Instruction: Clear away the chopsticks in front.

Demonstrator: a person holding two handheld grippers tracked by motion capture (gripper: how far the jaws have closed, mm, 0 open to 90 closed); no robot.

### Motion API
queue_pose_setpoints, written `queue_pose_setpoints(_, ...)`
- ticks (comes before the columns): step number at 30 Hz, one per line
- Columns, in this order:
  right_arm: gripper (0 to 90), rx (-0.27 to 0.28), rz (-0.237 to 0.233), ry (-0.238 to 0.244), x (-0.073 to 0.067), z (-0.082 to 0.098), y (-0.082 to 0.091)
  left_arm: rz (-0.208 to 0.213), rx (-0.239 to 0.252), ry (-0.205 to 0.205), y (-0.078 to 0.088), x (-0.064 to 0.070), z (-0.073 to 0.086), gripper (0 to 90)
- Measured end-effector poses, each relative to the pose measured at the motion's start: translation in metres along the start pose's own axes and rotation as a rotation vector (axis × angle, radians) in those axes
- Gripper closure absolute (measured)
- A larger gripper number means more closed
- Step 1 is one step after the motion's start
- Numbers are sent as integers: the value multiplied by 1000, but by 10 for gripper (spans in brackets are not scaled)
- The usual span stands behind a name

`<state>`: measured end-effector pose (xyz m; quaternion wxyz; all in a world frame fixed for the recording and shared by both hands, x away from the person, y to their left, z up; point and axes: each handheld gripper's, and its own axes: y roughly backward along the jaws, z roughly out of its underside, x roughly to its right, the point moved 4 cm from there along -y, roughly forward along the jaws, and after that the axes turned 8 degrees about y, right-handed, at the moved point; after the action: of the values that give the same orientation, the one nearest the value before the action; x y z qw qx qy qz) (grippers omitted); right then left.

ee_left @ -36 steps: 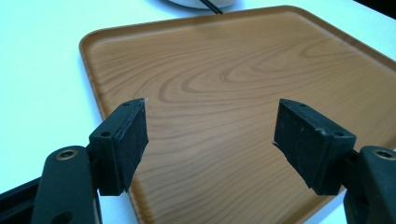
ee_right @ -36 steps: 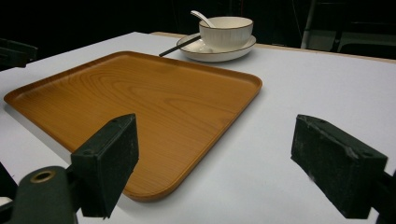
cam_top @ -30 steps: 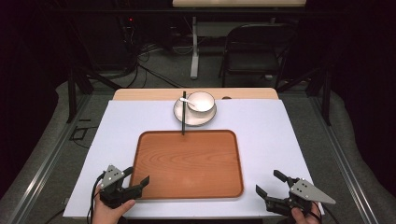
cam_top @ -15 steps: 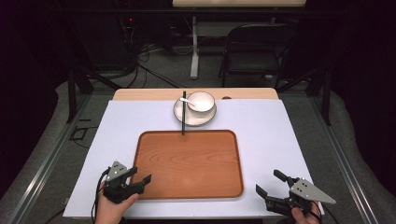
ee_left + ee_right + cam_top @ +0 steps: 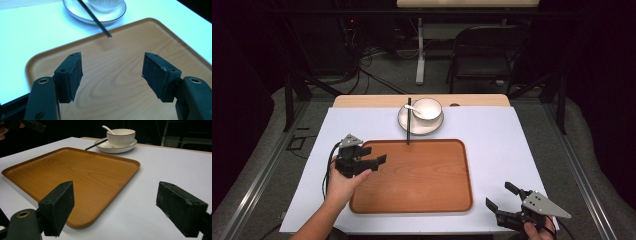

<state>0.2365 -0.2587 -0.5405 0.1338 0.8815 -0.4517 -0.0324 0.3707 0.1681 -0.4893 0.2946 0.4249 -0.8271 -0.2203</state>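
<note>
Your left gripper sits in the left-middle of the high view, jaws spread wide with nothing between them, poking over the left rim of the wooden tray. In the left gripper view the left gripper shows blocky black pads with a rough, slightly frayed rubbery face, bolted onto smooth black arms, and the tray's grain swirls right under the gap.

Your right gripper is down in the lower right of the high view, also wide open and holding nothing, hovering over the white table cover just off the tray's lower right corner. It has that grey three-cornered plate on top. From the right gripper view, the right gripper frames the tray's rounded near corner.

The tray is a rounded rectangle, warm orange-brown wood with a low raised lip, nothing lying in it, dead centre of the frame.

Past its top edge, upper middle, there's a glossy white bowl with a white spoon in it, sitting on a round white plate with a dark rim line. Thin black chopsticks rest on the plate's left side, tip reaching out over the tray's rim.

A black folding chair stands on the grey floor at the top.
</note>
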Motion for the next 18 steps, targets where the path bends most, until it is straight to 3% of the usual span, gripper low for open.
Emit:
queue_pose_setpoints(4,144,2,-1,1,0,0,0,2,-14,-2,-11,0,-18,325)
queue_pose_setpoints(9,144,-2,-2,-7,0,0,0,7,-23,33,-24,-1,-37,325)
queue_pose_setpoints(18,144,0,0,-3,0,0,0,-11,-64,62,-50,-3,-53,327)
